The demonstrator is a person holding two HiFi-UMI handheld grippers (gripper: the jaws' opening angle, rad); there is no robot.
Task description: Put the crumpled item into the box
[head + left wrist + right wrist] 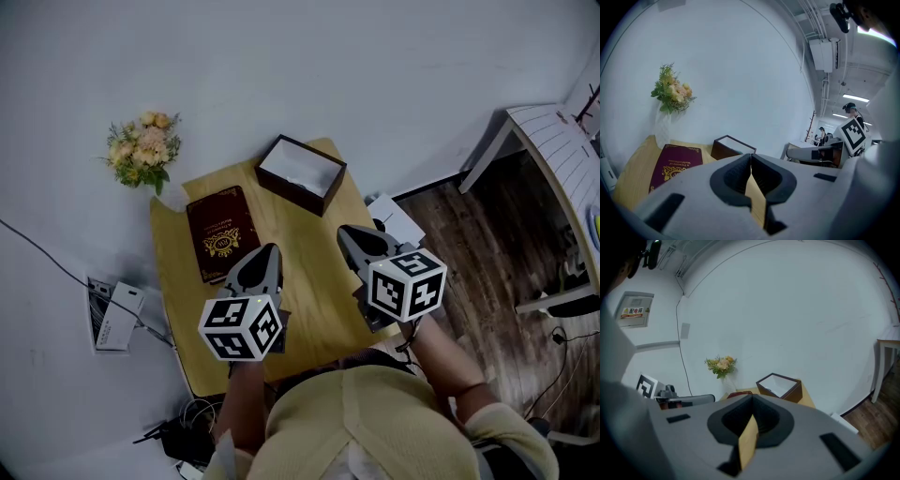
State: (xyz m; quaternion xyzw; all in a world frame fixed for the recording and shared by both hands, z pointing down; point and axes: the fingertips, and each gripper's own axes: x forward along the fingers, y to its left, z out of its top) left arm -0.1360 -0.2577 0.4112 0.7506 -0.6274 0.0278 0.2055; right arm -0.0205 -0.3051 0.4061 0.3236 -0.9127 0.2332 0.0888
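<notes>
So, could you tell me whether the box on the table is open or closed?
Open: the box is uncovered on top, and its pale inside shows in the head view and both gripper views.

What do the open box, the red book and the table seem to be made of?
The box: probably rigid cardboard, matte dark brown outside, white inside. The book: likely a leatherette cover, maroon with a gold stamped emblem. The table: light wood or laminate, smooth, yellowish; grain not visible.

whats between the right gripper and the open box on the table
Nothing. In the head view only bare yellow tabletop lies between the right gripper and the box. The red book sits off to the left.
</notes>
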